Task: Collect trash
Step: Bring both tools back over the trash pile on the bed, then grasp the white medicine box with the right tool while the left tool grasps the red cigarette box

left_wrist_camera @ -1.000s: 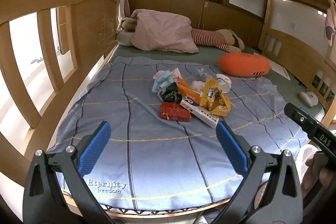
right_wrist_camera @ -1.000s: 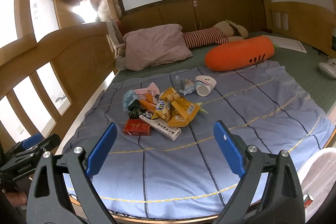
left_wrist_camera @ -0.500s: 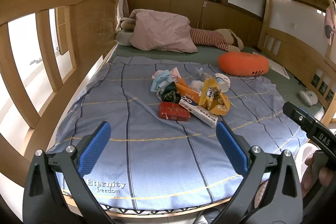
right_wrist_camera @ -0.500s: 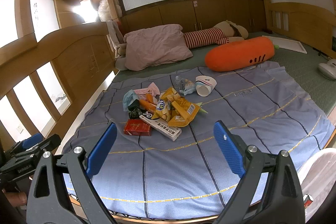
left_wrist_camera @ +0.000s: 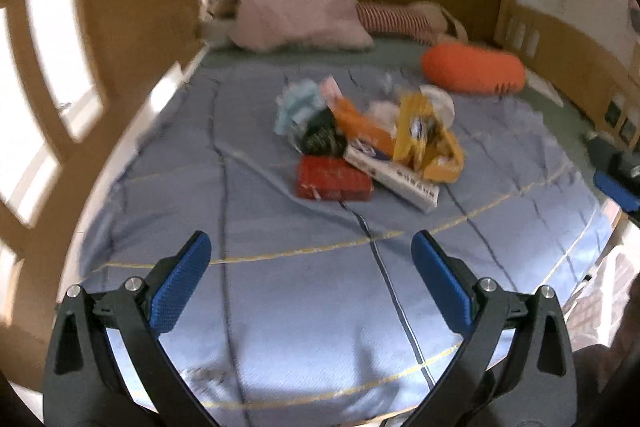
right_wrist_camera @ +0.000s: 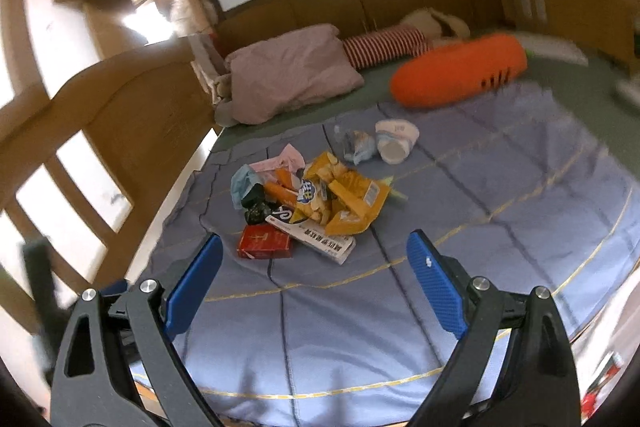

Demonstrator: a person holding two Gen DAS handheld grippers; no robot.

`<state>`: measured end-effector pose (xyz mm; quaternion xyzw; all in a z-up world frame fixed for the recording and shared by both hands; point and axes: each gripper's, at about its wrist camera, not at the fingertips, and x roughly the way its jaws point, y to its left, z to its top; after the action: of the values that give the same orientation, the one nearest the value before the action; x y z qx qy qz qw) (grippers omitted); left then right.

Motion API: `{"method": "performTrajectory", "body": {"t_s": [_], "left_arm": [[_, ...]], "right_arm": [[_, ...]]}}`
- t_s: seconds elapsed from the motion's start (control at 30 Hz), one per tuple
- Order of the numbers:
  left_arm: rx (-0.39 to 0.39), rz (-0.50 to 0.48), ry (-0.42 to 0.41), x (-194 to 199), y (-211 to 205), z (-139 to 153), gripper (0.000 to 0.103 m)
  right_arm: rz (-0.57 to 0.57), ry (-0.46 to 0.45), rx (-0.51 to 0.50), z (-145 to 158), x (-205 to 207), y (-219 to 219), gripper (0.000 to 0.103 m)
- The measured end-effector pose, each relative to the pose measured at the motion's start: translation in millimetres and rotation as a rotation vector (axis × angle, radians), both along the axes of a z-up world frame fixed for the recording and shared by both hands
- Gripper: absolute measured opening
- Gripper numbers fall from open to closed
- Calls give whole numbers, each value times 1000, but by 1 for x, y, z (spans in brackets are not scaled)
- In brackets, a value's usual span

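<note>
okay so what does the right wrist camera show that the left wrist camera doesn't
Only the right wrist view shows the small crumpled bottle beside the paper cup clearly, with the cup in full. Only the left wrist view shows the right gripper's blue pad at its edge. Both show the red box, white carton, yellow snack bag, orange plush and pink pillow.

Black gripper [left_wrist_camera: 310, 273] arms, blue pads [left_wrist_camera: 182, 287] (silver screws)
</note>
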<state>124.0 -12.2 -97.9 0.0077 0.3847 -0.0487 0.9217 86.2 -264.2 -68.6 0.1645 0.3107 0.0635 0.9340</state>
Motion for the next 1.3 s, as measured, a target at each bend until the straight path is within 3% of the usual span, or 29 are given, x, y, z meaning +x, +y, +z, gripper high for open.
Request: {"method": "performTrajectory", "body": {"t_s": [0.3, 0.4, 0.53, 0.7, 0.73, 0.83, 0.93, 1.1, 1.23, 1.3], "left_arm": [[99, -79, 130, 95, -44, -76, 100], [55, -79, 156, 122, -45, -93, 100], [88, -85, 182, 149, -51, -113, 100], [44, -66, 200, 169, -44, -124, 100], [30, -65, 196, 172, -41, -124, 95], [-26, -91, 193, 177, -30, -117, 91], [-66, -79, 207, 169, -13, -102, 90], [2, -53, 146, 138, 10, -46, 90], [-34, -35, -7, 81, 36, 23, 91], [-59, -19, -52, 61, 47, 35, 91]], "right_arm": [[0, 53, 60, -11, 19, -9, 91], [11, 63, 56, -14, 27, -7, 91], [10, 95, 16, -22, 45, -1, 91], [121, 303, -112, -66, 106, 28, 91], [143, 325, -150, -73, 117, 34, 91], [178, 358, -243, -93, 139, 40, 91], [253, 444, -175, -122, 160, 39, 87], [338, 434, -205, -139, 183, 56, 86], [416, 493, -216, -157, 194, 73, 63], [448, 500, -272, -161, 187, 83, 49]]}}
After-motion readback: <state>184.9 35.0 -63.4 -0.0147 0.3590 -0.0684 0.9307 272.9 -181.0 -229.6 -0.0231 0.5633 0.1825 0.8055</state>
